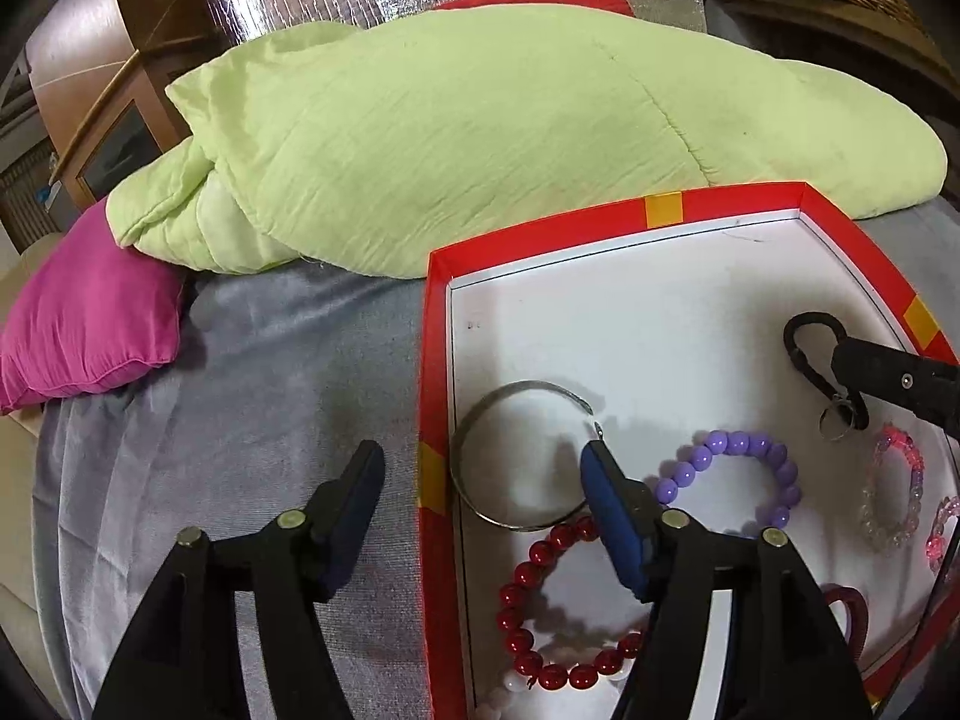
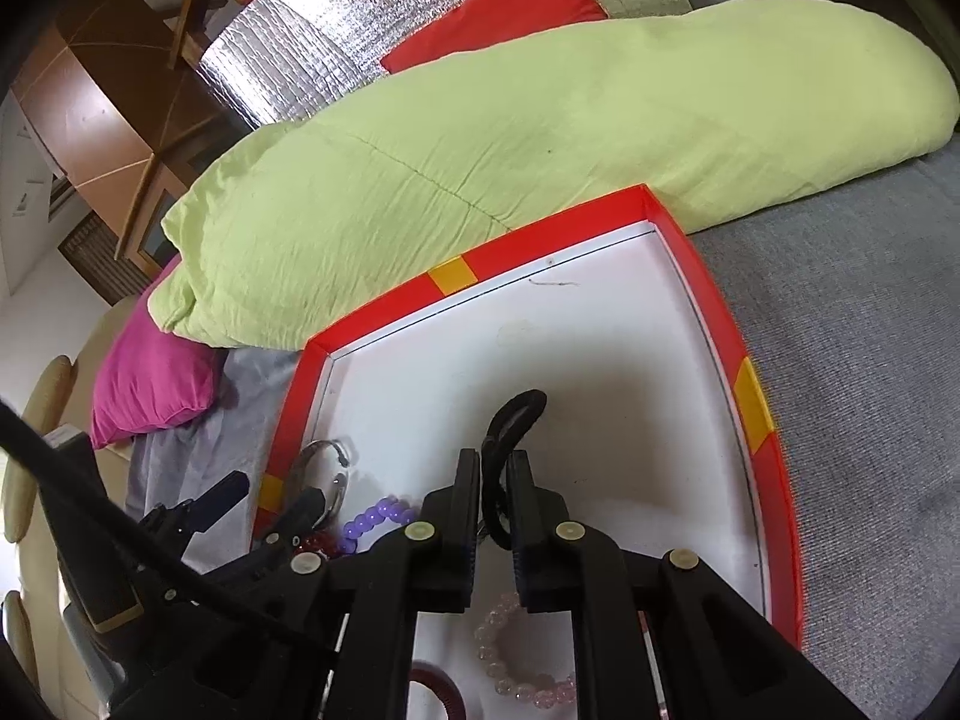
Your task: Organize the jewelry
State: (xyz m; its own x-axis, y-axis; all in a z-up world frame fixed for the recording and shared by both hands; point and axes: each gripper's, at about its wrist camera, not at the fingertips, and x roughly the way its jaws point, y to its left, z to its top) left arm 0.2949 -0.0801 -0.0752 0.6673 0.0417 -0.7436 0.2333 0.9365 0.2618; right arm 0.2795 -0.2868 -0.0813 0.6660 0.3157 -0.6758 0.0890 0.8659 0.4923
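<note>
A red-rimmed white tray [image 1: 723, 199] lies on the bed and holds several pieces. My left gripper [image 1: 483, 459] is open, straddling the tray's left wall, with a silver bangle [image 1: 480, 420] between its fingers. A red bead bracelet [image 1: 522, 630] and a purple bead bracelet [image 1: 774, 468] lie beside it. My right gripper [image 2: 493, 462] is shut on a black cord loop [image 2: 516, 411] with a metal ring, above the tray [image 2: 759, 396]. The loop also shows in the left wrist view [image 1: 807, 324]. A clear pink bracelet [image 2: 510, 681] lies under the right gripper.
A light green quilt [image 1: 480, 138] is piled behind the tray. A magenta pillow [image 1: 90, 324] lies at the left and a red pillow [image 2: 510, 6] behind the quilt. Grey bedsheet [image 1: 270, 372] spreads left of the tray. Wooden furniture [image 1: 114, 90] stands far left.
</note>
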